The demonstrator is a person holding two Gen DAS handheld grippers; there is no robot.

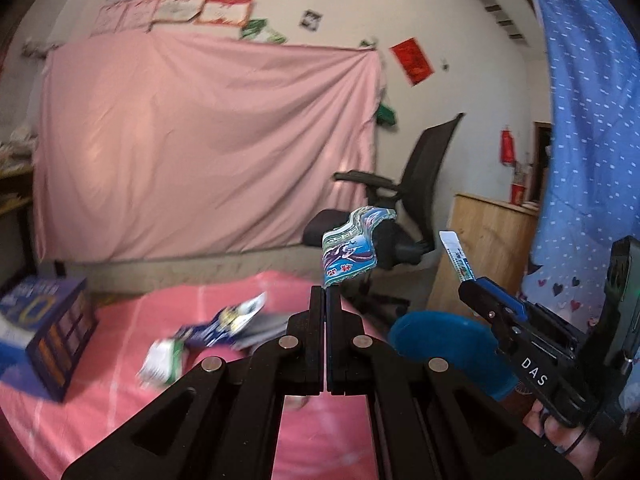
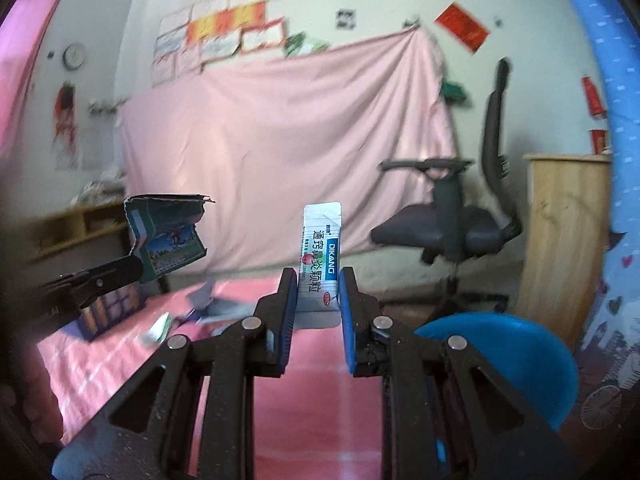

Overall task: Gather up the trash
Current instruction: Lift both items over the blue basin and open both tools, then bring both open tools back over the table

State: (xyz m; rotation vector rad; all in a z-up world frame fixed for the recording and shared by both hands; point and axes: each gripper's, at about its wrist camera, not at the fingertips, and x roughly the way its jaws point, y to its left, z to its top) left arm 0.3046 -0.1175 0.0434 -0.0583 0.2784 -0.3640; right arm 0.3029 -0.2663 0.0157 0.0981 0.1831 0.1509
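My left gripper [image 1: 326, 292] is shut on a torn blue-green printed carton piece [image 1: 352, 246], held up above the pink table [image 1: 120, 400]. It also shows in the right wrist view [image 2: 168, 236], at the left. My right gripper [image 2: 318, 280] is shut on a white medicine sachet [image 2: 320, 256] with a blue label, held upright. The sachet also shows in the left wrist view [image 1: 456, 256], in the right gripper [image 1: 472, 284]. More wrappers [image 1: 224, 324] and a green-white packet [image 1: 162, 362] lie on the table.
A blue round bin [image 2: 508, 356] stands at the table's right edge; it also shows in the left wrist view [image 1: 448, 344]. A purple box [image 1: 44, 332] sits at the table's left. A black office chair [image 2: 452, 220] and a wooden cabinet [image 2: 564, 236] stand behind.
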